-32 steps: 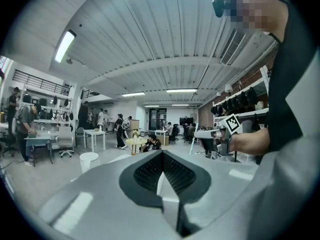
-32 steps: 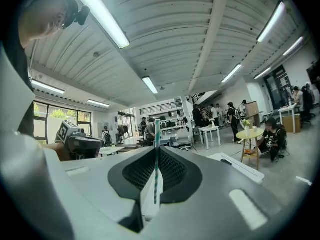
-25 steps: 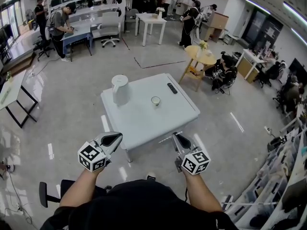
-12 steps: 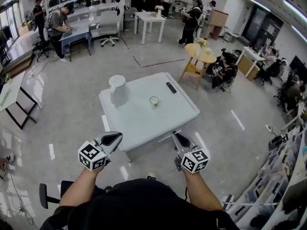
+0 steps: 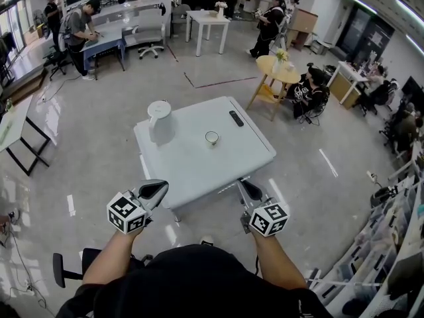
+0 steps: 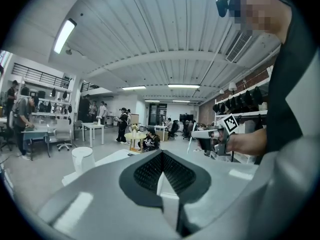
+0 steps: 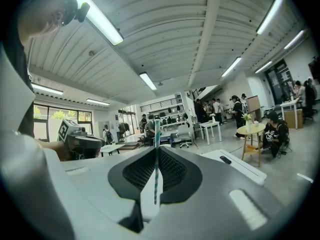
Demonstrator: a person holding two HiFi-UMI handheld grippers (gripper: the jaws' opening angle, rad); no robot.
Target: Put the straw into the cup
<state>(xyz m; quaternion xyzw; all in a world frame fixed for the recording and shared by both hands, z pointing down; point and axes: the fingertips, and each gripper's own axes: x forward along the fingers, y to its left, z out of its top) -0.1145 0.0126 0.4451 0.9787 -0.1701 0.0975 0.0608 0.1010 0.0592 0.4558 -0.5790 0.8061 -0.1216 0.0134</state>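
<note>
Teal-striped straw stands upright, clamped in the right gripper fingers.
Up-frame on the bench, the cup lies nearer it; left gripper fingers together, empty.

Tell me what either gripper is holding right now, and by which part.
The right gripper is shut on a striped straw, clamped near one end, the rest poking past the jaws. The left gripper is shut and empty.

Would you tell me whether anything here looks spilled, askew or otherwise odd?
Nothing stands out. The cup stands upright on the white table, no spill shows, and the striped straw sits straight in the closed jaws of the right gripper.
</note>
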